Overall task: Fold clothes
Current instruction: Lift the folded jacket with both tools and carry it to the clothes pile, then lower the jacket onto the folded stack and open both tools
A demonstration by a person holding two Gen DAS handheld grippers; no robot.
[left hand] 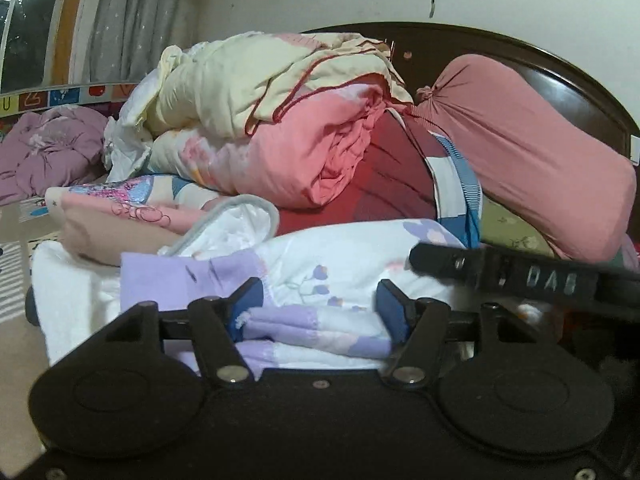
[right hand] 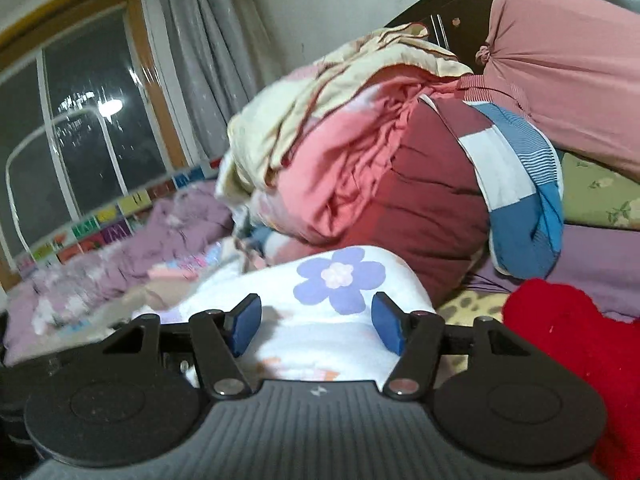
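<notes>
A folded white garment with lilac flowers (left hand: 320, 332) lies on the bed right in front of both grippers. In the left wrist view my left gripper (left hand: 320, 308) has its blue pads (left hand: 248, 304) against the two sides of the folded stack, shut on it. A black finger of the right gripper (left hand: 500, 276) reaches in over the cloth from the right. In the right wrist view the same garment (right hand: 340, 276), with one big lilac flower, spreads under and past my right gripper (right hand: 316, 320). Its pads (right hand: 386, 320) stand apart and do not press on it.
A high pile of pink, cream and dark red bedding (left hand: 280, 120) (right hand: 360, 140) rises just behind the garment. A pink bolster (left hand: 520, 140) leans on the dark headboard (left hand: 480, 44). A red cloth (right hand: 568, 340) lies at the right, a crumpled mauve quilt (right hand: 160, 240) at the left below the window (right hand: 80, 140).
</notes>
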